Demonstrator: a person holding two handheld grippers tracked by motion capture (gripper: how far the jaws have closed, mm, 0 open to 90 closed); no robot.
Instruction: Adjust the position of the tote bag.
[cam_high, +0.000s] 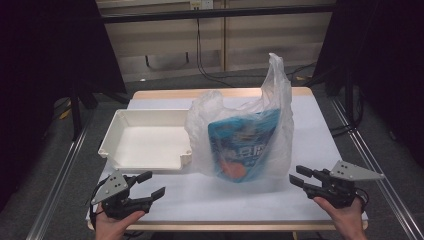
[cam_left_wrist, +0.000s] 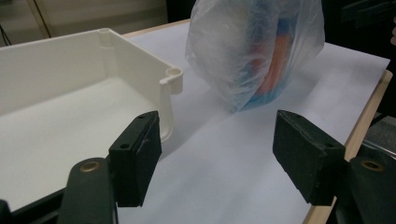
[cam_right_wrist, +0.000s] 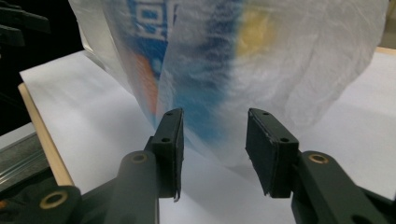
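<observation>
**One Bag, One Tray, Two Hand-Held Grippers on the Desk**

At the far left of the high view, the left hand-held gripper (cam_high: 152, 184) is held low over the near edge of the desk (cam_high: 310, 130), which is covered by a white sheet. Its two jaws are seen parted, with nothing between them; in the left gripper view only bare white sheet lies between the two black pads (cam_left_wrist: 135, 156).

Just beyond it, one white tray (cam_high: 112, 135) rests on the left half of the desk. It is shallow, rectangular and holds nothing that can be seen. Its right corner post stands close to the bag, though contact cannot be told.

At the middle of the desk one translucent plastic bag (cam_high: 240, 135) stands upright, its handle rising to a point at the back. One blue packet (cam_high: 245, 142) with orange at its bottom is seen inside it through the film; whether anything else lies behind the packet cannot be told.

At the right, the right hand-held gripper (cam_high: 295, 175) is held near the desk's front edge, aimed at the lower side of the bag. Its jaws are parted, and in the right gripper view the bag is seen just ahead of the pads (cam_right_wrist: 170, 140), not pressed by them.
</observation>
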